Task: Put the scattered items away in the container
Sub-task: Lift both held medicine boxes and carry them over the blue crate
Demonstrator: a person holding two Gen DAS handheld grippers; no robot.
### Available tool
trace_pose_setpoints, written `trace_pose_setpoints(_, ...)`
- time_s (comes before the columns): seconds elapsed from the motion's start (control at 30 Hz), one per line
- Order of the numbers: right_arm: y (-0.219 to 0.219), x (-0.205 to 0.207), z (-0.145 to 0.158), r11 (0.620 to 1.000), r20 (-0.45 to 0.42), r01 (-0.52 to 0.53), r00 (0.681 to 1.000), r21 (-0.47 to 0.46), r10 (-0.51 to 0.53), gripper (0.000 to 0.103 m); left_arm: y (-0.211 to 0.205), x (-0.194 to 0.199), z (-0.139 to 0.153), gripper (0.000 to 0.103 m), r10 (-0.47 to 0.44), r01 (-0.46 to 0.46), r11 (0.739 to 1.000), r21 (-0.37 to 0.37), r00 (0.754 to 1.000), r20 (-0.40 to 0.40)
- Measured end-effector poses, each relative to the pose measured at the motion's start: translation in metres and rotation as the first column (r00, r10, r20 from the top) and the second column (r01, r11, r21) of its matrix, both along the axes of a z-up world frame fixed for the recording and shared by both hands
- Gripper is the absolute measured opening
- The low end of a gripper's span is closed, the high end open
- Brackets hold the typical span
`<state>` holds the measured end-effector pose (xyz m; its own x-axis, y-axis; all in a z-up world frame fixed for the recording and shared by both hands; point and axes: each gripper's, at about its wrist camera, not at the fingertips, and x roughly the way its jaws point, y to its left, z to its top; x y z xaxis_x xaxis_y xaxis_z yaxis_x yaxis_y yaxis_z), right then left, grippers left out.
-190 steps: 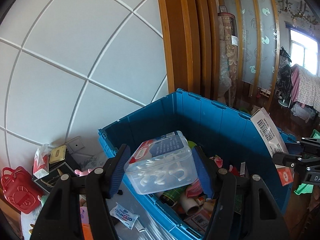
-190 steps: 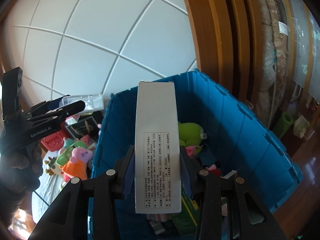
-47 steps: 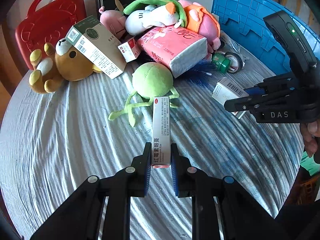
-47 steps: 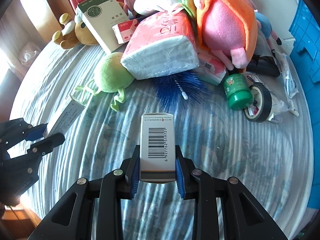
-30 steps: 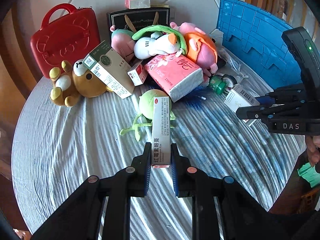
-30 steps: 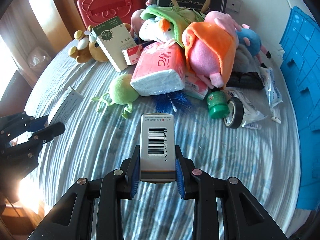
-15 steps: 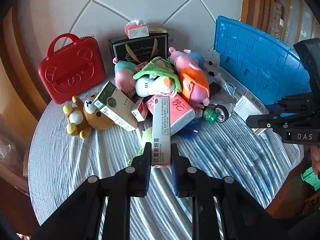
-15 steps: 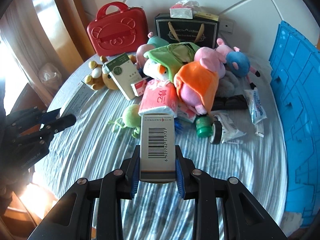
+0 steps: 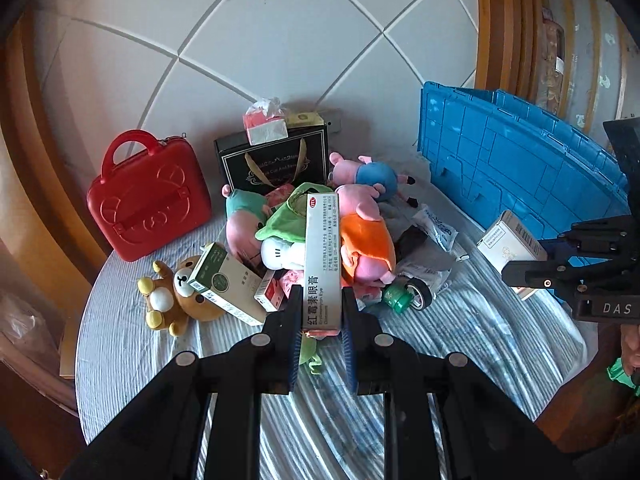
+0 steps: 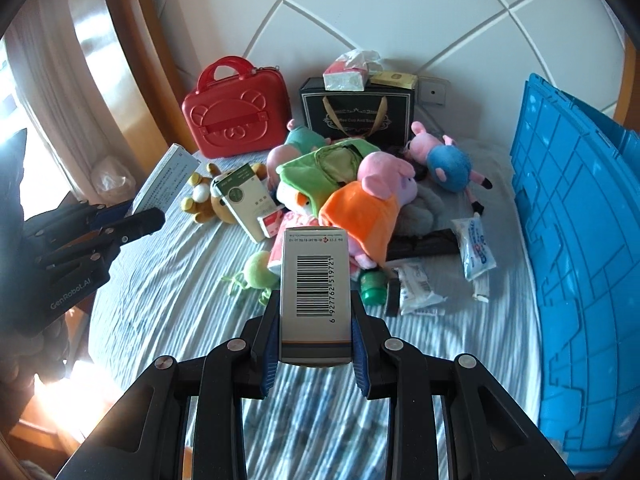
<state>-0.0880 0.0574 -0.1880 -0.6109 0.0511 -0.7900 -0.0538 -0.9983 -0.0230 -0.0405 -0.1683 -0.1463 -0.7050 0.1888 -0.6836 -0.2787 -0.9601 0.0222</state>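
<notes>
Left gripper (image 9: 320,334) is clamping a slim ointment box (image 9: 322,258), right gripper (image 10: 315,338) squeezing a barcoded carton (image 10: 314,290); soft plush toys (image 10: 360,204) are crowding mid-frame beside the ribbed blue crate (image 10: 580,264)

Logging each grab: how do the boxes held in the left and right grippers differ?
The ointment box in the left gripper is long and slim with red Chinese lettering; the barcode box in the right gripper is wider, stubbier, and shows a black barcode. Both are pale cartons clamped at one end, pointing forward above the table.
</notes>
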Motion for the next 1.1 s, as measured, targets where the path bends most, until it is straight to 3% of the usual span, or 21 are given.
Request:
trace_pose_setpoints(0.63,0.066,0.024,0.089,0.999,-0.146,-0.028,0.989,-0.035,0.023,0.029,0.060,-0.015,0.056,0.017,0.068,-0.069,0.998,-0.016,0.996,-0.062)
trace_pose_setpoints(1.1,0.125,0.061,0.141,0.998,-0.232,-0.038,0.972,-0.054,0.025,0.029,0.137,-0.020,0.097,0.017,0.061,-0.064,0.998,-0.021,0.989,-0.135)
